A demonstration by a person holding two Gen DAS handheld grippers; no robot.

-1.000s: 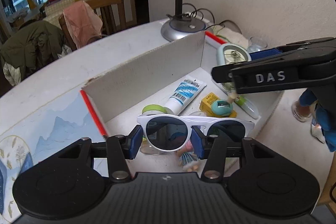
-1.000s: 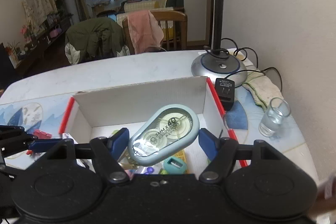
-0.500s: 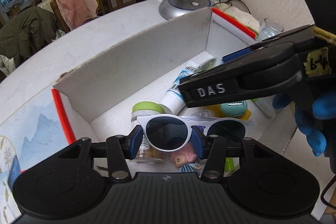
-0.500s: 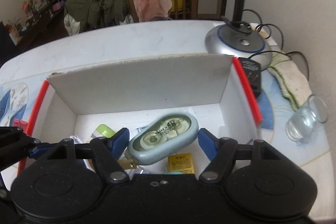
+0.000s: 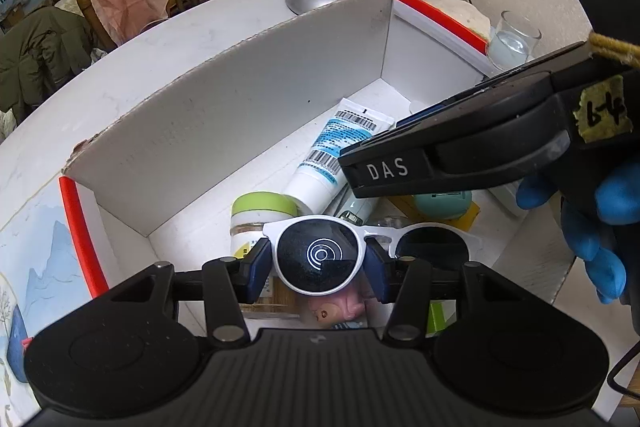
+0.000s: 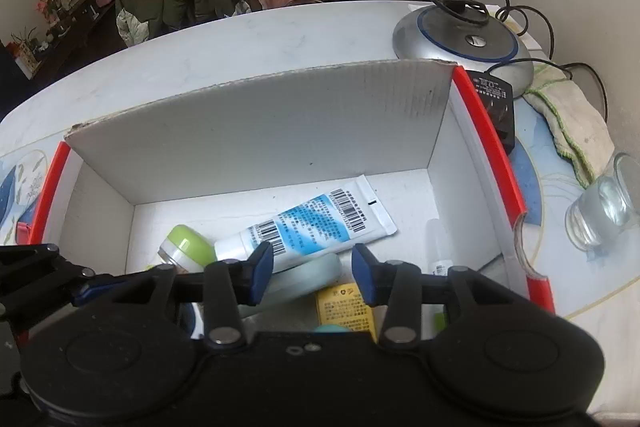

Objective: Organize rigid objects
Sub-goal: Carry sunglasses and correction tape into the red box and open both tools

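Left tool (image 5: 318, 265) pinches one lens of the white sunglasses (image 5: 320, 257) between its blue pads, over the near part of the cardboard box (image 5: 224, 115), as it did a second ago. Right tool (image 6: 312, 273) has just been closing; its pads now stand apart with nothing pressed between them. The pale blue correction-tape dispenser (image 6: 304, 277), which sat between those pads half a second ago with "5MM" on its face, now lies on the box floor just below and behind the pads, at 6 o'clock from the blue-and-white tube (image 6: 312, 227).

In the left wrist view the right tool's arm crosses at 3 o'clock, bearing the white letters "DAS" and a yellowish tape tag with handwriting that looks like "6-4". A hand in a blue glove (image 5: 592, 227) holds it.

The tube carries barcodes and fine print too small to read. A green-lidded jar (image 6: 186, 247) lies at 9 o'clock from the tube's cap. A yellow packet (image 6: 346, 309) with small unreadable print sits at 6 o'clock from the tube.

Outside the box, on the desk (image 6: 200, 43), a silver lamp base (image 6: 464, 43) stands at 1 o'clock, a black power adapter (image 6: 494, 99) touching the box's red edge beside it, and a glass (image 6: 604, 203) at 3 o'clock. Both views now sit lower and closer over the box than a second ago
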